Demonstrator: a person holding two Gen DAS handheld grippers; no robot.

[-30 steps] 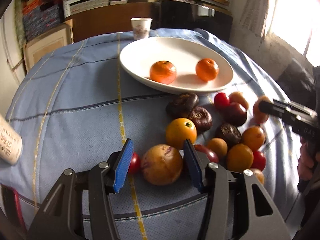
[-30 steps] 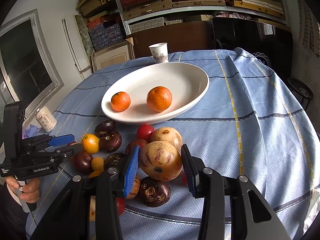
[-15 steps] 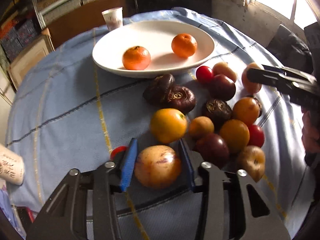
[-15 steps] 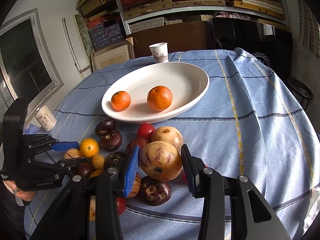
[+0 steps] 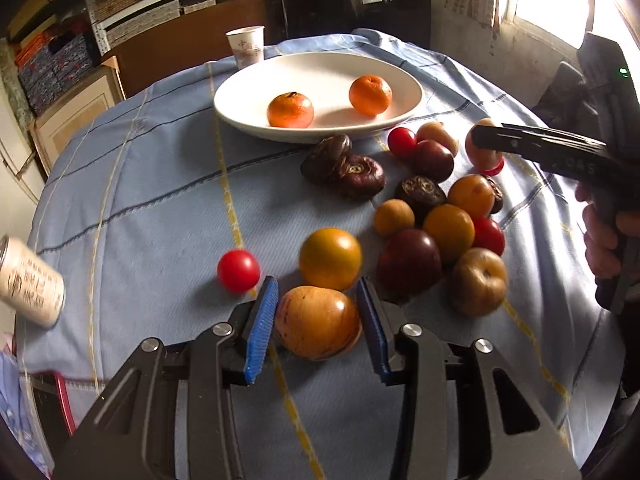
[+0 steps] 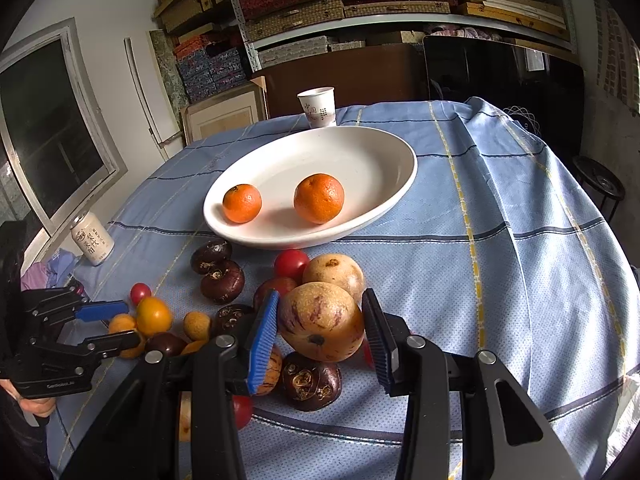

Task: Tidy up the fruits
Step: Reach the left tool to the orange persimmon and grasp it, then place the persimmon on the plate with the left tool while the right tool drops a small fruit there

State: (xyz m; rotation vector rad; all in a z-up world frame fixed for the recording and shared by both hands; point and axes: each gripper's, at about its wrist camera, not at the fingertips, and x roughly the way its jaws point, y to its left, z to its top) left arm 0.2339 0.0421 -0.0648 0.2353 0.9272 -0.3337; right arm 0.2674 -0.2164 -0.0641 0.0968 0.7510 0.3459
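Observation:
My left gripper [image 5: 316,300] is shut on a smooth yellow-tan fruit [image 5: 318,322], its blue pads against both sides, near the front of the blue cloth. From the right wrist view the left gripper [image 6: 130,322] sits at the far left with that fruit between its fingers. My right gripper [image 6: 321,294] is shut on a larger tan, purple-streaked fruit [image 6: 320,320] above the fruit pile. In the left wrist view the right gripper [image 5: 480,148] comes in from the right. The white plate [image 5: 248,92] [image 6: 360,152] holds two mandarins [image 5: 291,110] [image 6: 319,198].
Several loose fruits lie in front of the plate: dark purple ones [image 5: 356,176], a red tomato [image 5: 238,270], a round orange-yellow one [image 5: 330,258]. A paper cup [image 6: 318,106] stands behind the plate, a drink can [image 6: 93,238] at the left edge. A person's hand [image 5: 604,240] is at right.
The left jaws have narrowed onto the yellow-tan fruit and carried it sideways, uncovering the red tomato now to their left. The right gripper and its fruit have not moved.

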